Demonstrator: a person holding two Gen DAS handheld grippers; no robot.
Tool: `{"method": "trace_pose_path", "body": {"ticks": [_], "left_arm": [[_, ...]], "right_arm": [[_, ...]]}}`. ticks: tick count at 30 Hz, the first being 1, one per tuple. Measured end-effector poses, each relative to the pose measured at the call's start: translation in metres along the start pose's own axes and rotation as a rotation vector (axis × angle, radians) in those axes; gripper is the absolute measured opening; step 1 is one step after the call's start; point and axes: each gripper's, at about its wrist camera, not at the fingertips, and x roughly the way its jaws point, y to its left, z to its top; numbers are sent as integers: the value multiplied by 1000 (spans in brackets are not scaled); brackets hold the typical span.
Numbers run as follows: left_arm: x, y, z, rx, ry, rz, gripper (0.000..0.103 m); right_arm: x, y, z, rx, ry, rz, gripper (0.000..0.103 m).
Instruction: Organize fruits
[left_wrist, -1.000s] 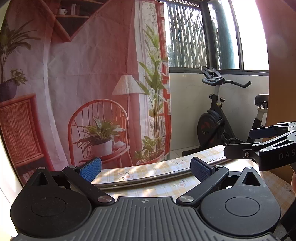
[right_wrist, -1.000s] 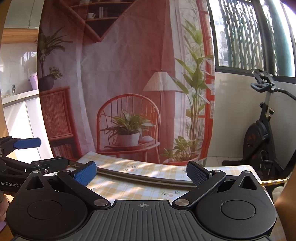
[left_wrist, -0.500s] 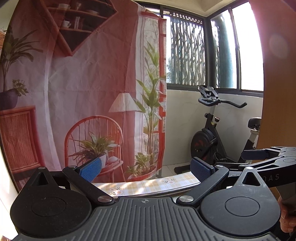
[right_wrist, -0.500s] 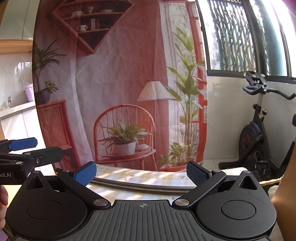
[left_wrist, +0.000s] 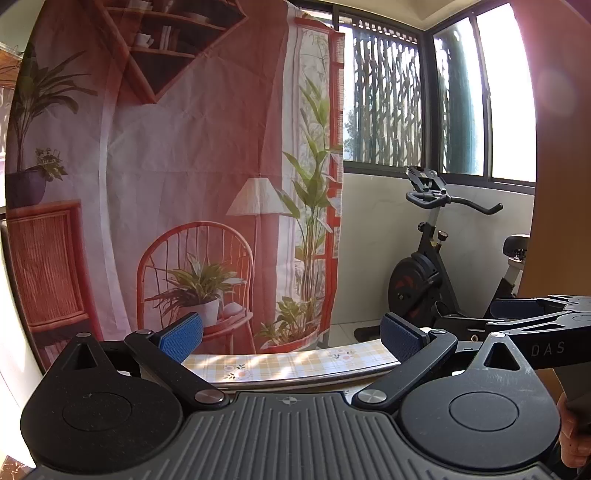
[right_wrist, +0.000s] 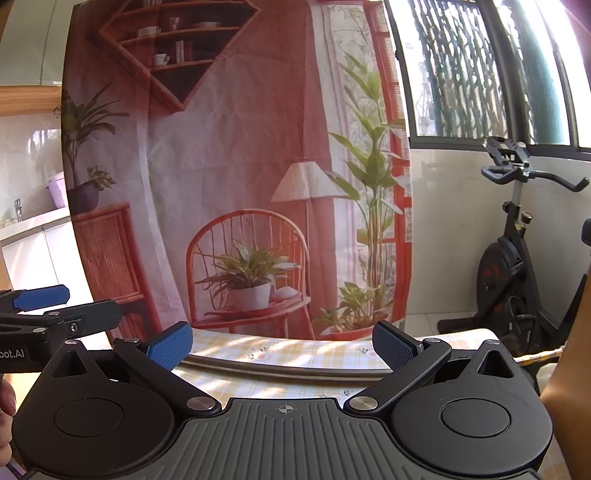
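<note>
Here no fruit shows in either view, so where the fruits lie cannot be told. Left gripper (left_wrist: 291, 334): black frame, blue ribbed pads (left_wrist: 183, 334) spread wide, nothing between them. Right gripper (right_wrist: 282, 345): same build, blue pads (right_wrist: 391, 345) equally wide apart, also empty. Low centre of both frames, past the fingers: a yellow-checked, flower-printed tablecloth (right_wrist: 295, 350) crossed by a curved grey metal rim (right_wrist: 288, 371). The right gripper enters the left wrist view at right edge (left_wrist: 532, 325); the left gripper enters the right wrist view at left edge (right_wrist: 55, 314). Behind, upper centre: a printed red-and-pink fabric backdrop (left_wrist: 184, 147) with wicker chair and plants. Right: a black exercise bike (left_wrist: 424, 273) under a barred window (left_wrist: 384, 99).
</note>
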Motion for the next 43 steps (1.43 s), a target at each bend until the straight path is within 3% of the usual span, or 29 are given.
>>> {"method": "trace_pose_path", "body": {"ticks": [11, 43], "left_arm": [[-1, 8, 1, -44, 7, 1, 103], [1, 10, -1, -50, 20, -15, 103]], "right_arm": [[1, 0, 1, 14, 5, -7, 103], [2, -3, 1, 25, 10, -21, 103]]}}
